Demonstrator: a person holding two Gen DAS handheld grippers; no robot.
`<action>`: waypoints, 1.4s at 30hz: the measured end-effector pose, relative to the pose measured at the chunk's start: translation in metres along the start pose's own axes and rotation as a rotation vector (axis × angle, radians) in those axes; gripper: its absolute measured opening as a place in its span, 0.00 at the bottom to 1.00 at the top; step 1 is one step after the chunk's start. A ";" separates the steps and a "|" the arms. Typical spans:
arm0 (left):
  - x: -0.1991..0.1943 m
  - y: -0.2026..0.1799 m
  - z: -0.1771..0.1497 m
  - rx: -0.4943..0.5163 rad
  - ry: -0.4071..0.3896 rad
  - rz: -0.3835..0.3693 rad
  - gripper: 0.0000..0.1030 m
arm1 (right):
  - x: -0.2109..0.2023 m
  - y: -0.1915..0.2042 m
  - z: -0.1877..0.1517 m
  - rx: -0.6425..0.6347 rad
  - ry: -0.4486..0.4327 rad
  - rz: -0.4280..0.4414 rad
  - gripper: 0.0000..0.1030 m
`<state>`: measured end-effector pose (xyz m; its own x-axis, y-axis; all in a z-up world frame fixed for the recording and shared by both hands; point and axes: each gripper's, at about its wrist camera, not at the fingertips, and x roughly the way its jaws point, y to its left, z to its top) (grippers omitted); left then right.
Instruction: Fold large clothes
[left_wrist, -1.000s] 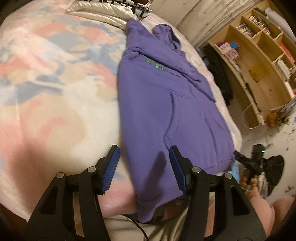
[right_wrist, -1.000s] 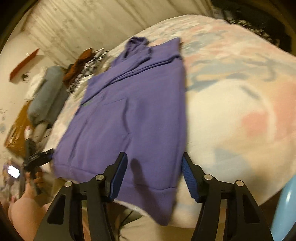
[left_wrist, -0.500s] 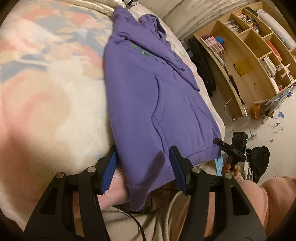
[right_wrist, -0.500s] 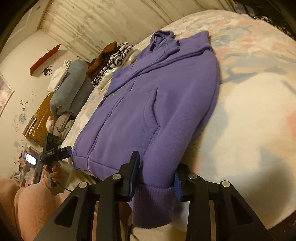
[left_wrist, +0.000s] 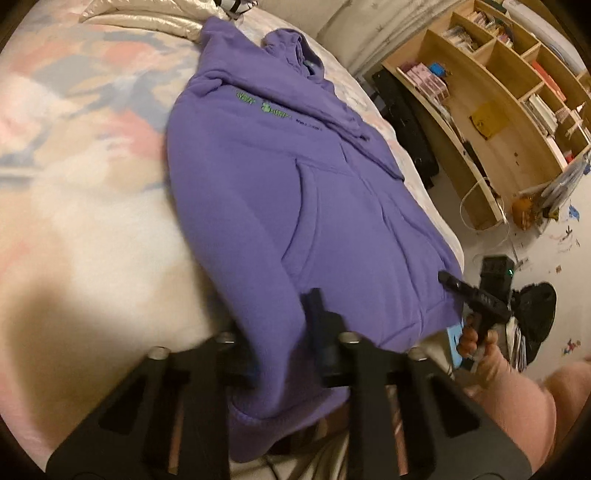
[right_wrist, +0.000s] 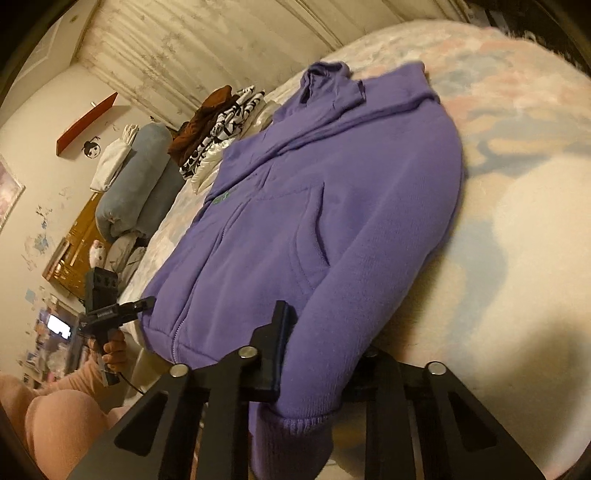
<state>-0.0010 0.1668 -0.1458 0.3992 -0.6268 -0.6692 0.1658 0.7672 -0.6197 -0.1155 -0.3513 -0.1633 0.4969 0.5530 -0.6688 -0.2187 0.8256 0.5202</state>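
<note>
A purple hoodie (left_wrist: 295, 184) lies front up on the bed, hood toward the far end, its hem hanging over the near edge. My left gripper (left_wrist: 273, 325) is closing on the hem's left corner, and the fabric is pinched between its fingers and bunches over them. The right gripper (right_wrist: 325, 332) is closing on the hem's right corner of the hoodie (right_wrist: 332, 203), with the ribbed edge drooping below the jaws. Each wrist view shows the other gripper at the far hem corner: the right gripper (left_wrist: 476, 295) and the left gripper (right_wrist: 122, 310).
A fluffy pastel blanket (left_wrist: 92, 203) covers the bed. A wooden bookshelf (left_wrist: 498, 92) and floor clutter lie to the right of the bed. Folded clothes (right_wrist: 218, 122) and a grey bolster (right_wrist: 136, 177) sit near the head. The person's pink-clad leg (left_wrist: 517, 406) is close by.
Both grippers moved forward over the hem and closed from wide open onto the hoodie's two bottom corners. The fabric now bunches up between the fingers.
</note>
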 end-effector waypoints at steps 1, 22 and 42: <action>0.000 -0.004 0.001 -0.022 -0.021 0.008 0.10 | -0.004 0.006 0.001 -0.026 -0.015 -0.021 0.15; -0.125 -0.079 -0.052 -0.028 -0.138 0.041 0.06 | -0.098 0.068 -0.013 -0.175 -0.078 -0.026 0.13; -0.043 -0.041 0.219 -0.183 -0.274 0.032 0.13 | -0.001 0.028 0.274 0.110 -0.154 0.028 0.21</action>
<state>0.1726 0.1923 -0.0012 0.6333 -0.5239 -0.5697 -0.0057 0.7330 -0.6802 0.1078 -0.3595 -0.0031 0.6164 0.5450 -0.5684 -0.1450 0.7880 0.5983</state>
